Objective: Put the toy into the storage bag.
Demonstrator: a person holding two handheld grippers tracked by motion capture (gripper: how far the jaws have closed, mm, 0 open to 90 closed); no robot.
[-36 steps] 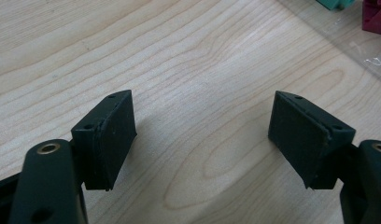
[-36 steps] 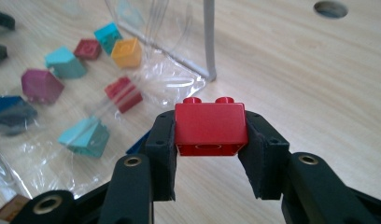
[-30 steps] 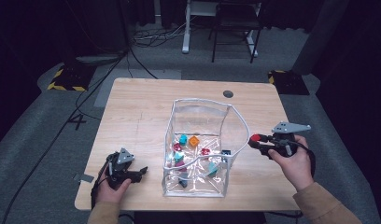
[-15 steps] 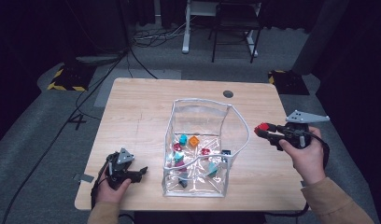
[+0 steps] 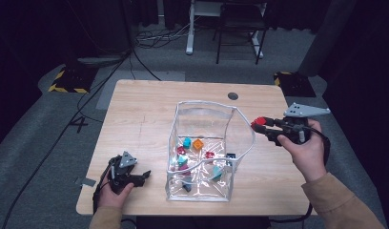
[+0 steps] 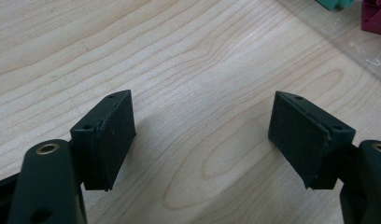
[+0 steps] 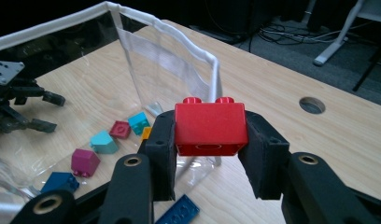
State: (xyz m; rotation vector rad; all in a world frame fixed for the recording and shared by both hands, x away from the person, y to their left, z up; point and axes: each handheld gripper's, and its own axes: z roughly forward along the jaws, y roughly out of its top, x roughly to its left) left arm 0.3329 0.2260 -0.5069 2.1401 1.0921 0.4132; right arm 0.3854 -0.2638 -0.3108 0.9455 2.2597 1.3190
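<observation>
red brick (image 7: 210,129) in right hand-held gripper (image 7: 208,140)

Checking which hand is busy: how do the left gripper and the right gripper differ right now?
The right gripper is shut on a red brick; the left gripper is open with nothing but bare table between its jaws. The right gripper is held up beside the clear bag; the left gripper sits low on the table, apart from the bag. Both have black jaws and a grey plate on top.
</observation>
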